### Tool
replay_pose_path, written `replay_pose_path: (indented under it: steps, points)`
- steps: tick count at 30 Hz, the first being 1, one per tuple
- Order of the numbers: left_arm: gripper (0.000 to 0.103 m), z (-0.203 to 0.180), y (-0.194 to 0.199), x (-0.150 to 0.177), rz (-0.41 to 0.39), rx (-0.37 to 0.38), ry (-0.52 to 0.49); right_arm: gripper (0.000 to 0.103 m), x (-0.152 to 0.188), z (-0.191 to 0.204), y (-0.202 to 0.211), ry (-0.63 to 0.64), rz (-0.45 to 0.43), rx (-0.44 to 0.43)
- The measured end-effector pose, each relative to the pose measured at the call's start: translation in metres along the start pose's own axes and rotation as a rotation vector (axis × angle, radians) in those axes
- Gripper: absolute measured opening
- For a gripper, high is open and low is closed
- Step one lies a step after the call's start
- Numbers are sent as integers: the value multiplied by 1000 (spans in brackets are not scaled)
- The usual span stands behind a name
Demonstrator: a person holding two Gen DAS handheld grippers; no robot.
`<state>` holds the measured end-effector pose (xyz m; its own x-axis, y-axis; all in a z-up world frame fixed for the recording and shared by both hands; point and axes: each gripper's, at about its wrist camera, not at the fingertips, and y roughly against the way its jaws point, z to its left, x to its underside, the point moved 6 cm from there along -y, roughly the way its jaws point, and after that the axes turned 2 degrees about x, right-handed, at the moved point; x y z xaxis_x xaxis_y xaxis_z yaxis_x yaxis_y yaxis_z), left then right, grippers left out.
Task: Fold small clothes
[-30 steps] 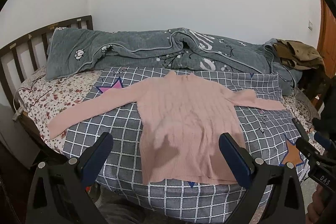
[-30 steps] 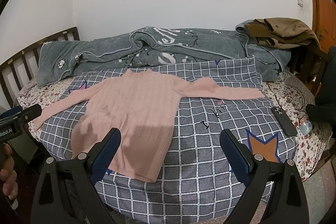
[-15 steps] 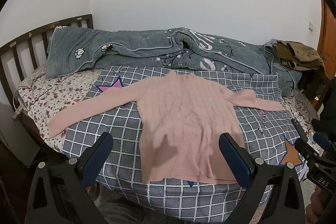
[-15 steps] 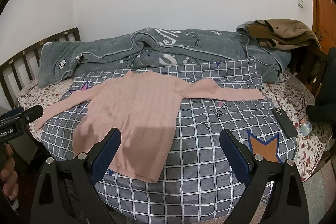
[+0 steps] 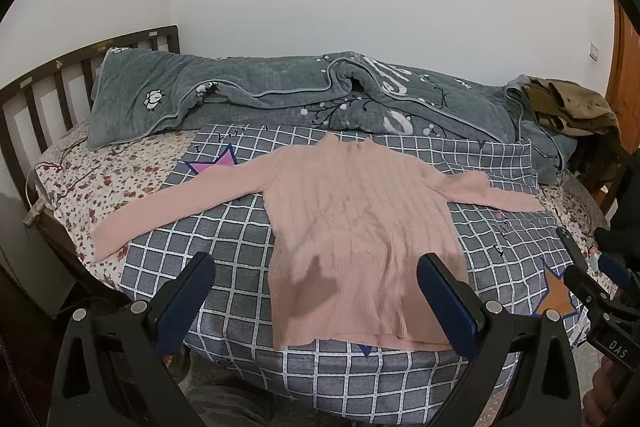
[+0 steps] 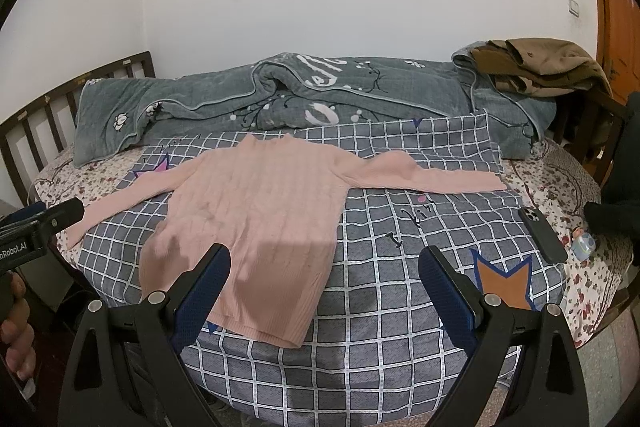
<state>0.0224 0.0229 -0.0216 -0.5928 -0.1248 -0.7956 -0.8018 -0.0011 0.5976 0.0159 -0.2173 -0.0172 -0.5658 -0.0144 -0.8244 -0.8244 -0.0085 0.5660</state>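
A pink ribbed sweater lies flat, face up, on a grey checked sheet, both sleeves spread out to the sides and the hem toward me. My left gripper hangs open in front of the hem, off the cloth, with nothing between its blue pads. Open too, my right gripper hovers before the hem's right corner, holding nothing. Each gripper shows at the edge of the other's view.
A grey quilt is bunched along the wall. Brown clothes are piled at the far right. A black phone and a small object lie on the floral sheet at right. A wooden headboard stands left.
Both views have drifted back and slightly up, so the bed sits a little farther off. The sweater has not moved and both grippers stay open.
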Motion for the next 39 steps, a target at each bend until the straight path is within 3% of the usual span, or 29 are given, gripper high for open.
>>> replay_pose_path:
  steps: [8, 14, 20, 26, 33, 39]
  points:
    - [102, 2, 0, -2, -4, 1, 3, 94, 1, 5, -1, 10, 2, -6]
    - [102, 6, -6, -4, -16, 46, 41, 94, 1, 10, -4, 29, -1, -5]
    - [102, 4, -12, -3, -44, 47, -3, 94, 0, 16, -13, 40, 0, -16]
    - [102, 17, -40, 1, -25, 74, 16, 94, 0, 26, -24, 55, -15, -34]
    - [102, 69, -95, 17, 59, 79, 145, 94, -5, 36, -46, 84, -50, -64]
    - [98, 152, -144, 29, 79, 18, 321, 94, -9, 42, -81, 82, -67, -75]
